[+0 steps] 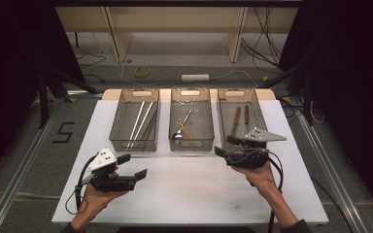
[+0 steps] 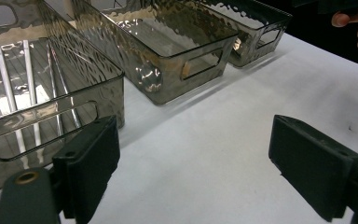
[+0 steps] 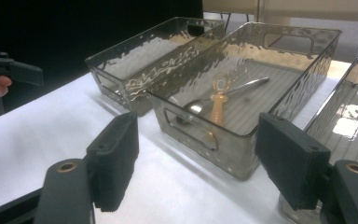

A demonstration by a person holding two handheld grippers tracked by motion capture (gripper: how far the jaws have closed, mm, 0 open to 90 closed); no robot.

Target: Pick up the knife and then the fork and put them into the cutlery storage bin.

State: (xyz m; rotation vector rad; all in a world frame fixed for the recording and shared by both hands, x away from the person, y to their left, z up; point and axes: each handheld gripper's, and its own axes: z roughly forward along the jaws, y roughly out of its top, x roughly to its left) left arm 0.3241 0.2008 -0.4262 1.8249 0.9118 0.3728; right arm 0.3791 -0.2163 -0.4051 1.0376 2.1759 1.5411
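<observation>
right hand-held gripper: jaws spread, nothing between, just before the right bin holding two wooden-handled utensils | left hand-held gripper: spread, empty, over the white counter | middle bin: metal spoon | left bin: chopsticks

Right bin's near end behind the right claw, contents too small.

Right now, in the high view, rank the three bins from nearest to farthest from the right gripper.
From the right gripper, jaws open and empty:
1. Right bin, holding brown-handled utensils, just behind the gripper.
2. Middle bin, holding a spoon, to its left.
3. Left bin, holding pale sticks, across the table near the left gripper.
</observation>
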